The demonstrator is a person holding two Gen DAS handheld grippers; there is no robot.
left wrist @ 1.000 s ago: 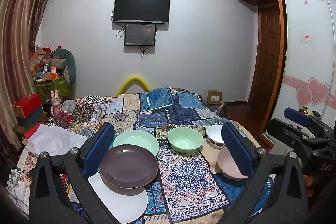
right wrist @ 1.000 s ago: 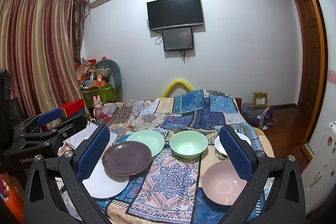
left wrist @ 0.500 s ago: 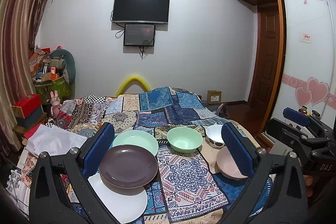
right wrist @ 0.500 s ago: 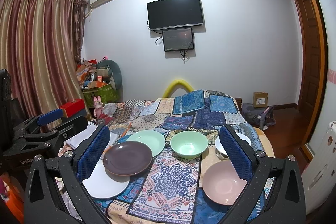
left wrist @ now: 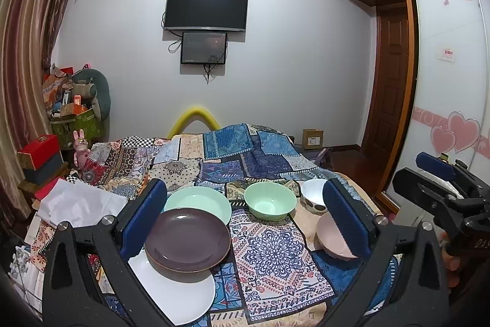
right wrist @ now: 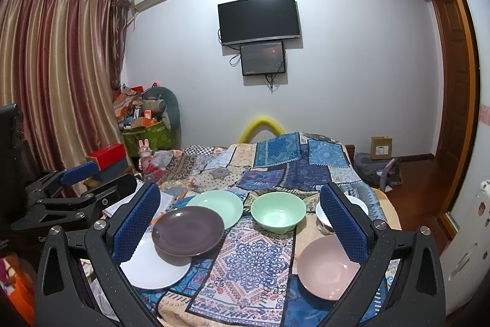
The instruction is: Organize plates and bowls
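Right wrist view: right tool (right wrist: 242,222) and left tool (left wrist: 245,219) both spread, empty, hovering short of purple plate (right wrist: 188,230), which overlaps white plate (right wrist: 154,268); approach stance, likely.

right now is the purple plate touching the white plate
Touching: in the right wrist view the purple plate lies overlapping the white plate, resting on its far edge.

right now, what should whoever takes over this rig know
Left gripper: open, empty, above the table's near edge.
Right gripper: open, empty, same height.
Brown plate overlaps the white plate and the green plate.
Green bowl sits mid-table, white bowl to its right, pink bowl nearest.
Done: nothing sorted that shows.
Left: stack plates, nest bowls.
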